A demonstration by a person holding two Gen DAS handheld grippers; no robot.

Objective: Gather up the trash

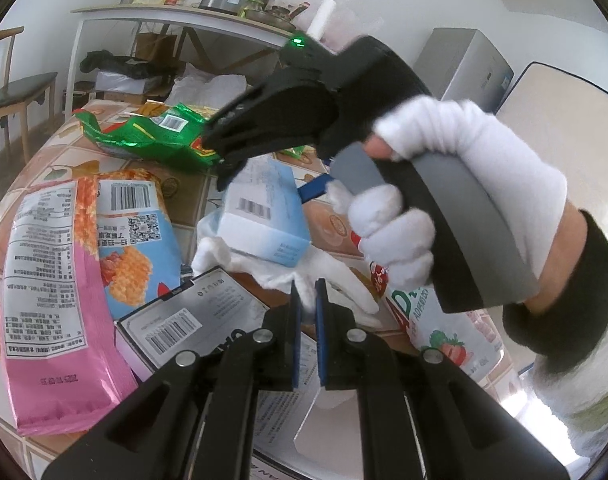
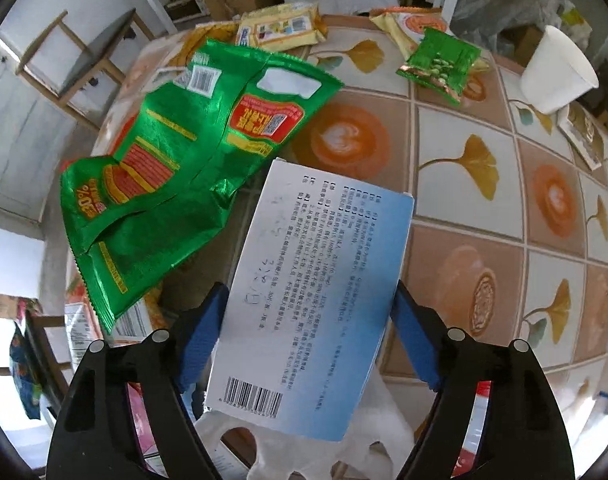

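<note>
My right gripper (image 2: 312, 304) is shut on a white and blue box (image 2: 316, 292) and holds it above a white plastic bag (image 2: 328, 456). In the left wrist view the box (image 1: 263, 216) hangs over the bag (image 1: 324, 276), with the right gripper's black body (image 1: 287, 120) above it. My left gripper (image 1: 308, 308) is shut on the white bag's edge. A big green snack wrapper (image 2: 175, 160) lies beside the box, also seen from the left wrist (image 1: 151, 136).
On the tiled tablecloth (image 2: 464, 184) lie a pink snack bag (image 1: 59, 288), a grey box (image 1: 191, 320), a small green packet (image 2: 440, 64), yellow wrappers (image 2: 279, 28) and a white paper cup (image 2: 556, 72). A chair (image 1: 15, 96) stands at the left.
</note>
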